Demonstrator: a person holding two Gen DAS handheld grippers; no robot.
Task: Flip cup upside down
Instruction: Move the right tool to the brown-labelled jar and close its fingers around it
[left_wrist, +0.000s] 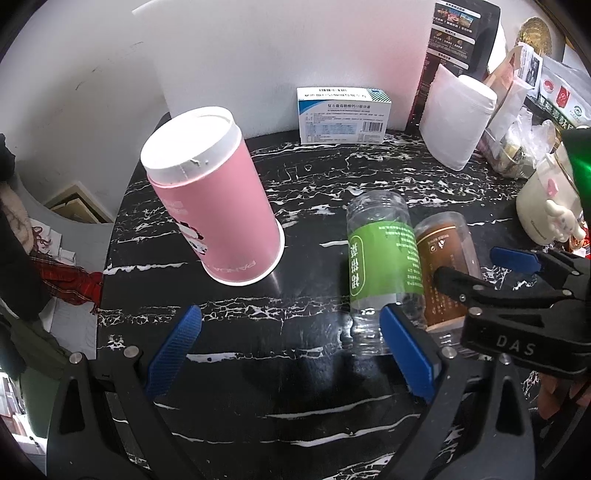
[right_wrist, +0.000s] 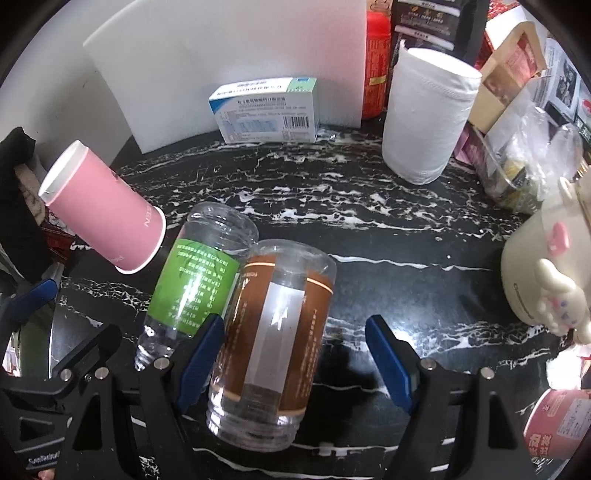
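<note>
Brown bottle (right_wrist: 271, 339): nearest the right wrist camera, inverted with its wide mouth on the black marble table (right_wrist: 406, 236); it stands between the blue fingers, touching or nearly touching the left one, apart from the right one.
Right gripper (right_wrist: 291, 358): jaws spread wide, gripping nothing; the bottle sits in the gap but is not squeezed.
Left gripper (left_wrist: 291, 354): jaws also released and empty, over bare table; its right finger overlaps the green bottle in the picture, contact not clear.
Green bottle (left_wrist: 380, 254): clear, green label, standing upside down with its neck toward the table, just beside the brown one and apparently touching it.
Pink cup (left_wrist: 212, 206): stands well left of the bottles, rim down on the table, white base up; no gripper touches it.
Background: medicine box (left_wrist: 343, 114) against the wall, paper roll (left_wrist: 458, 118) to its right, cream mug (left_wrist: 543, 206) at the right edge.
Step in hand: judging by how it stands, the cup already looks flipped; both tools appear free of it.
Next move: likely only to draw the grippers clear without knocking the bottles, which look tippy on their narrow ends.
</note>
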